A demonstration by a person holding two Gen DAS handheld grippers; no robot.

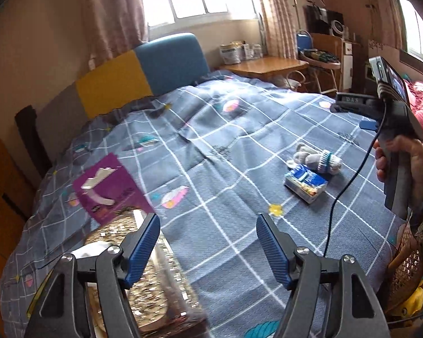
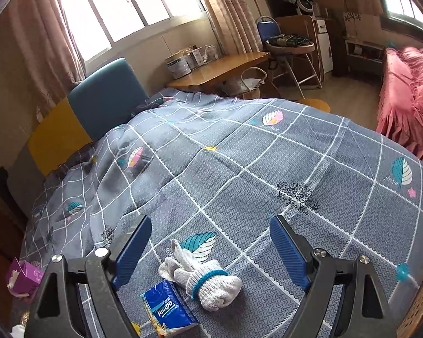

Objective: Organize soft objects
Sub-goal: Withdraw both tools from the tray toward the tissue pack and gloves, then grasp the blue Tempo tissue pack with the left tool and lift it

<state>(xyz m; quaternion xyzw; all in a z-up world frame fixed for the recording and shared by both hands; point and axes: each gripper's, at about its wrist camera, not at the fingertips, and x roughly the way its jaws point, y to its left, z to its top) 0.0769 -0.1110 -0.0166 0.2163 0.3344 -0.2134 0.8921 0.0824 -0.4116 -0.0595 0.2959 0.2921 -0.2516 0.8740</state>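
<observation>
Where grid lines cross, rolled gloves (image 2: 208, 281) lying diagonally.

Both grippers tilt down over the bed (image 1: 211, 140): left gripper (image 1: 208, 225) and right gripper (image 2: 211, 233) gape, nothing between the jaws.

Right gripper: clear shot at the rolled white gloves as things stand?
Probably yes. The right gripper is open and empty, and the rolled white gloves lie on the quilt between its fingers. Only the tissue pack touches them, on the left.
</observation>
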